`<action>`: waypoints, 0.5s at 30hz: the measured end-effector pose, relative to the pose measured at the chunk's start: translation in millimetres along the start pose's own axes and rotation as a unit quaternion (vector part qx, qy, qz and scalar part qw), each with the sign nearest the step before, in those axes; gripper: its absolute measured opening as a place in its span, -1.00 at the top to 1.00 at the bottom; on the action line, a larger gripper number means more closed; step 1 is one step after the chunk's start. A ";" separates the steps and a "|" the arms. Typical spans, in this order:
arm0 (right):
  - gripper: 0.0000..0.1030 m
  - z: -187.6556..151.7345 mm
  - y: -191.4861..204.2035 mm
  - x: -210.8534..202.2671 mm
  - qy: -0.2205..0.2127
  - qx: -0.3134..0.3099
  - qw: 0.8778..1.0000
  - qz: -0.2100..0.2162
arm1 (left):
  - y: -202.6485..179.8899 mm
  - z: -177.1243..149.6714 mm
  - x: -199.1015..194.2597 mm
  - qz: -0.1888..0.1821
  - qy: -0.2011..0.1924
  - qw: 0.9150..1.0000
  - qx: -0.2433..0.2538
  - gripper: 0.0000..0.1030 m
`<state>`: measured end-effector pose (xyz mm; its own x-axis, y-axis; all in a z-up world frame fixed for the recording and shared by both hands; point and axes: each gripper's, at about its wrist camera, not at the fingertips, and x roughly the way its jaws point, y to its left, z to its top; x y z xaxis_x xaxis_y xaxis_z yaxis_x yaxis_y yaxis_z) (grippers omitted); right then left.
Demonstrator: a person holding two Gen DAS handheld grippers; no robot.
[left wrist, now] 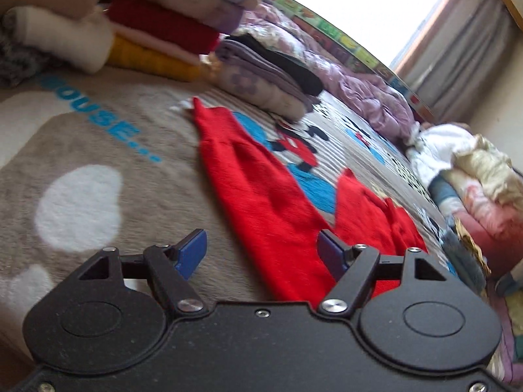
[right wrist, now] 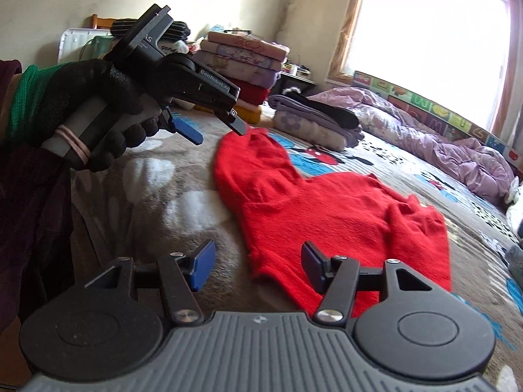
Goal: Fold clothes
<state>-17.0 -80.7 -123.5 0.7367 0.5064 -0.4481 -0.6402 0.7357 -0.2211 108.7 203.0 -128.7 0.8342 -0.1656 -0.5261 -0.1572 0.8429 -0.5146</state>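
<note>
A red knitted garment (left wrist: 268,202) (right wrist: 327,209) lies spread on the cartoon-print blanket (left wrist: 98,150) (right wrist: 183,179) covering the bed, one narrow end reaching toward the folded piles. My left gripper (left wrist: 261,248) is open just above its near part, with nothing between the blue pads. The right wrist view shows that same left gripper (right wrist: 217,132), held by a black-gloved hand (right wrist: 98,98), hovering over the garment's far narrow end. My right gripper (right wrist: 258,261) is open over the near hem, and its pads grip nothing.
A tall stack of folded clothes (left wrist: 163,26) (right wrist: 242,62) stands at the back. Beside it lies a lower purple and black pile (left wrist: 261,78) (right wrist: 310,121). A lilac duvet (left wrist: 359,85) (right wrist: 441,143) runs along the window side. Loose unfolded laundry (left wrist: 457,163) is heaped at the right.
</note>
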 end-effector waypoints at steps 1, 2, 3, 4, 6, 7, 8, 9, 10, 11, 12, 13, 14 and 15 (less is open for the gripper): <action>-0.14 1.1 2.3 1.9 0.000 -0.003 1.000 0.003 | 6.2 1.1 0.4 0.001 0.000 1.000 -0.009 -0.44; -0.14 2.3 4.6 3.8 0.001 -0.005 1.000 0.007 | 12.1 2.2 1.6 0.001 0.001 1.000 -0.019 -0.44; -0.14 3.1 6.0 5.7 0.002 -0.006 1.000 0.009 | 17.3 3.3 2.9 -0.001 0.003 1.000 -0.029 -0.44; -0.15 3.6 7.4 7.7 0.003 -0.008 1.000 0.011 | 20.0 4.5 3.6 -0.003 0.002 0.999 -0.037 -0.44; -0.15 4.3 7.3 10.3 0.003 -0.006 1.000 0.009 | 24.5 7.2 4.8 -0.005 -0.002 0.999 -0.051 -0.44; -0.15 4.6 6.0 11.0 0.002 -0.003 1.000 0.006 | 26.7 8.5 5.4 -0.007 -0.003 0.998 -0.059 -0.44; -0.15 4.9 4.7 11.6 0.001 -0.001 1.000 0.003 | 23.2 10.3 5.1 -0.007 -0.009 0.999 -0.052 -0.43; -0.15 5.5 0.3 10.9 -0.003 0.010 1.000 -0.003 | 18.6 12.1 4.7 -0.008 -0.015 0.999 -0.043 -0.43; -0.15 6.2 -4.7 10.0 -0.008 0.022 1.000 -0.010 | 14.0 14.0 4.4 -0.009 -0.022 0.999 -0.035 -0.42; -0.15 6.1 -11.7 7.3 -0.014 0.038 0.999 -0.024 | 7.5 14.8 5.4 -0.017 -0.023 0.999 -0.023 -0.41; -0.15 5.9 -19.0 4.3 -0.019 0.054 0.998 -0.038 | 0.5 15.5 6.6 -0.027 -0.024 0.999 -0.011 -0.41; -0.15 5.6 -26.3 1.4 -0.025 0.071 0.996 -0.052 | -7.3 15.1 9.0 -0.035 -0.023 0.999 0.000 -0.41; -0.15 3.7 -34.7 -1.6 -0.027 0.088 0.993 -0.067 | -14.6 14.6 11.8 -0.041 -0.022 0.999 0.009 -0.41; -0.15 1.5 -43.4 -4.5 -0.029 0.106 0.991 -0.082 | -22.1 14.5 15.9 -0.045 -0.021 0.999 0.018 -0.41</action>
<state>7.8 -114.2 -110.5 0.8428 0.3925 -0.3683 -0.4549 0.8852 -0.0976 133.1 189.2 -115.8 0.8656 -0.2211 -0.4494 -0.0615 0.8436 -0.5334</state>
